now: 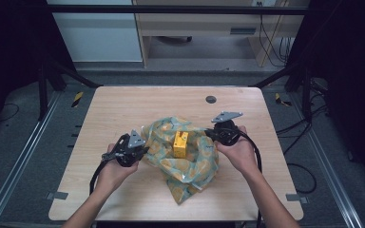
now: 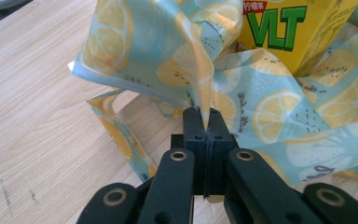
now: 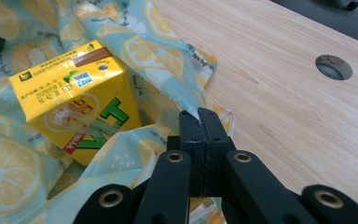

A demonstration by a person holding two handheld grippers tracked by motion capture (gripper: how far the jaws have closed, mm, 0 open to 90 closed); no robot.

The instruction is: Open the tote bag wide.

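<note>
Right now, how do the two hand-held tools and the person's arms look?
Both tools, left and right, are black, each topped by a grey three-cornered plate with small holes. A black cable trails from each along the forearm. Up close, the jaws are matte black blocks on linkage arms with brass-ringed pivot holes. The forearms are bare, no sleeves visible.

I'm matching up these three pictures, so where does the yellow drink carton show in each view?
High view: the yellow drink carton stands at the centre, on the lemon-print bag.
Left gripper view: top right corner, behind the bag's raised fold.
Right gripper view: left of centre, tilted, lying on the bag.
Shared landmark: the lemon-print bag around the carton.
</note>
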